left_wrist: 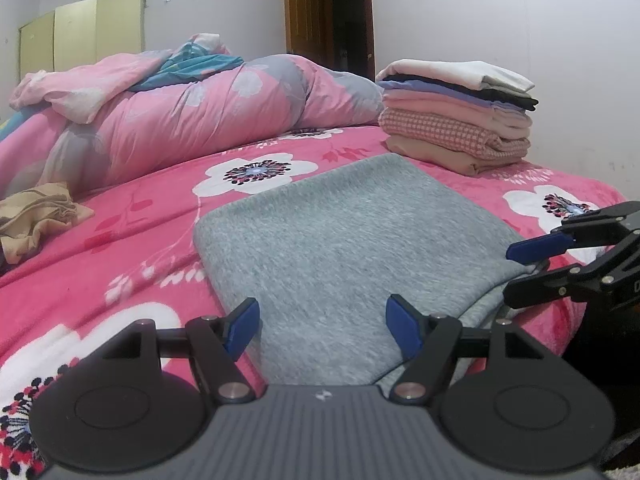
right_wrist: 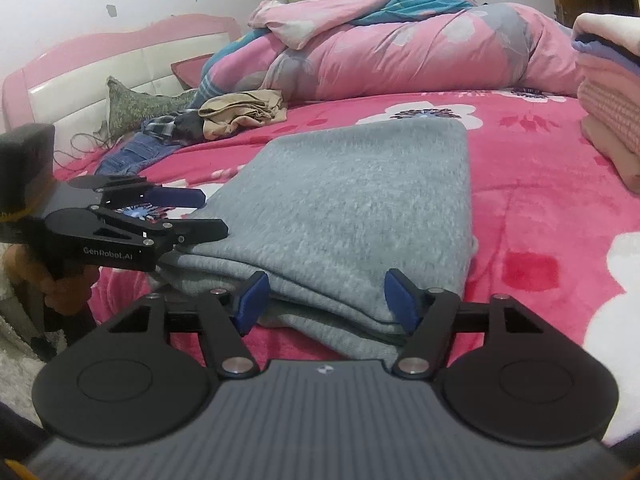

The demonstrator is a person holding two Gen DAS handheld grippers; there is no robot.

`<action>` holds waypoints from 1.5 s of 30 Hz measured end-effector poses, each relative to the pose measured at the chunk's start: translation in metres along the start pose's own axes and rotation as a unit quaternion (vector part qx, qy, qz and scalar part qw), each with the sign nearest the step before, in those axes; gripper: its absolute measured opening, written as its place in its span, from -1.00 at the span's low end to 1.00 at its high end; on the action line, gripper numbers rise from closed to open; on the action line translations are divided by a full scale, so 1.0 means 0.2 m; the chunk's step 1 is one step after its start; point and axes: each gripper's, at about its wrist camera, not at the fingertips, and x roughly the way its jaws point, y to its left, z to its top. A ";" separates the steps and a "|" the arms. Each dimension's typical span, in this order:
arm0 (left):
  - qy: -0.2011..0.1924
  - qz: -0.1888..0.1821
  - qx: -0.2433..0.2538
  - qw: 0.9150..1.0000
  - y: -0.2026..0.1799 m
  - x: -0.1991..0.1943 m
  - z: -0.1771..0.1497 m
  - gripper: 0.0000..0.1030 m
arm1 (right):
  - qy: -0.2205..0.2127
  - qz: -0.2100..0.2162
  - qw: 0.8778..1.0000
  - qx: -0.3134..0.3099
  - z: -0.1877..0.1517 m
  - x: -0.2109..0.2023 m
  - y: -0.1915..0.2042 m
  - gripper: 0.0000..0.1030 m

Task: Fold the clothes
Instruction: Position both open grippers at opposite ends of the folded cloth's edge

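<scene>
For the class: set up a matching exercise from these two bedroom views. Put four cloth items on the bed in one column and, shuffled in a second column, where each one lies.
Things:
1. grey folded garment
2. stack of folded clothes
3. tan crumpled garment
4. pink floral duvet

Places:
A. bunched along the far side of the bed
B. loose, near the headboard end
C. flat, right in front of both grippers
D. piled beyond the grey garment, towards the door side

Pairs: 1-C, 2-D, 3-B, 4-A

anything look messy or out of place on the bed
Yes. A tan garment lies crumpled near the pillows, with jeans bunched beside it, both unfolded. The grey garment is folded flat, and the stack of clothes sits neat.
</scene>
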 end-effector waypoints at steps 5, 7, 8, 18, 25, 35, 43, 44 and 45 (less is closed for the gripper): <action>0.001 0.002 0.002 1.000 -0.01 0.00 0.00 0.39 | -0.004 0.013 1.000 0.021 0.00 -0.01 -0.02 0.28; 0.002 0.003 0.003 1.000 -0.01 0.00 0.00 0.39 | -0.011 0.020 0.999 0.033 0.04 -0.05 -0.05 0.29; 0.002 0.004 0.003 1.000 -0.01 0.00 0.00 0.39 | -0.015 0.023 0.999 0.039 0.06 -0.06 -0.06 0.28; 0.003 0.005 0.002 1.000 -0.02 -0.01 0.01 0.39 | -0.078 0.040 0.996 0.022 0.24 -0.14 0.04 0.25; 0.003 0.000 -0.001 1.000 -0.01 -0.01 0.01 0.39 | -0.006 0.042 0.999 0.007 0.16 0.06 0.11 0.12; 0.001 -0.001 -0.008 1.000 0.00 -0.01 0.00 0.40 | 0.020 0.011 0.998 -0.051 0.12 0.11 0.19 0.13; -0.001 -0.003 -0.011 1.000 0.00 -0.02 -0.01 0.40 | 0.003 0.030 0.999 0.021 0.20 0.06 0.12 0.12; -0.001 -0.003 -0.012 1.000 0.00 -0.01 -0.01 0.40 | -0.005 0.029 0.999 0.038 0.22 0.05 0.10 0.12; -0.001 -0.003 -0.012 1.000 0.00 -0.01 -0.01 0.40 | -0.013 0.028 0.998 0.056 0.23 0.04 0.08 0.12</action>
